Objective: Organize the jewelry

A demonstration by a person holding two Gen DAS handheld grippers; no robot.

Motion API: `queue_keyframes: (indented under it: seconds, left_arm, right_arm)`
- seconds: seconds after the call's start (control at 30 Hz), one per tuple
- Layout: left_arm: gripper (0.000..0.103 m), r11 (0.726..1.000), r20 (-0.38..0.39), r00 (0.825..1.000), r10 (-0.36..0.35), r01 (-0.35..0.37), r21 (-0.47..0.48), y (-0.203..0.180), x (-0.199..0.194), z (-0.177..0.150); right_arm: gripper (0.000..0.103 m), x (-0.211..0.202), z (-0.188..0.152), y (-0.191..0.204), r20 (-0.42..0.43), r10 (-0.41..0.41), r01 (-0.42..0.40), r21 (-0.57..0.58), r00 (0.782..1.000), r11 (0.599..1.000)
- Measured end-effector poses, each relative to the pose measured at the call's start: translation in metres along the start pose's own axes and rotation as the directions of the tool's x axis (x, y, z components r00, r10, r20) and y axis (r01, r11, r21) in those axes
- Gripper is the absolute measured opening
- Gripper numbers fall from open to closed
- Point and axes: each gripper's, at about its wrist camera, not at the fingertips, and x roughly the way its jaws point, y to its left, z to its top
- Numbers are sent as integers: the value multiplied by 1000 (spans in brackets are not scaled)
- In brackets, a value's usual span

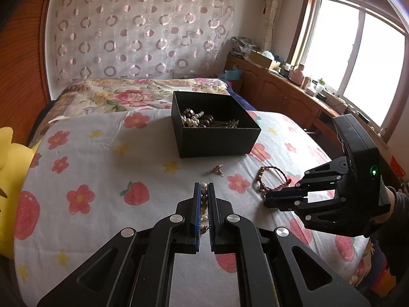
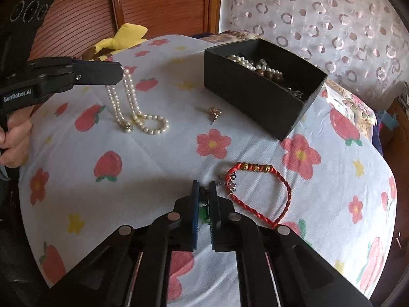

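Observation:
My left gripper (image 1: 203,186) is shut on a pearl necklace (image 2: 133,102); beads show between its pads (image 1: 203,199). In the right wrist view the left gripper (image 2: 116,73) holds the strand up while its lower loops rest on the bed. My right gripper (image 2: 203,190) is shut, with nothing held that I can see, just left of a red cord bracklet with gold beads (image 2: 258,192); this red bracelet also shows in the left wrist view (image 1: 271,179) beside the right gripper (image 1: 268,199). A small gold ring (image 2: 214,113) (image 1: 218,170) lies before the black box (image 1: 214,125) (image 2: 258,87), which holds beaded jewelry.
Everything lies on a bed with a white flower-and-strawberry cover (image 1: 102,179). A yellow plush (image 1: 10,158) sits at the left edge. Wooden cabinets with clutter (image 1: 286,87) run under the window on the right. A patterned curtain (image 1: 143,25) hangs behind.

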Motion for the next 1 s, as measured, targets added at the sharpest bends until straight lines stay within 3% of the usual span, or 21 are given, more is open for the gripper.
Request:
queue_keyframes:
  seconds: [0.17,0.53,0.8,1.0]
  left_arm:
    - [4,1000,3,1000,-4,4,6,-1,-2,1]
    - [4,1000,26,999,-18,18,12,-8,-7,9]
    - [4,999,97,994,-46,43,33,-18,-20,45]
    - [4,995,178,983,-46,29,92,-33,-31,94]
  right_arm:
    - [8,-32,2,-6,91,20,-25,49,996,998]
    - [8,-82,22,-24,209,-72,60,66,975,996]
    - [8,-90,44,-38,267,-72,54,75,961,996]
    - [8,-87,69,-54,317,-56,29,89,947,996]
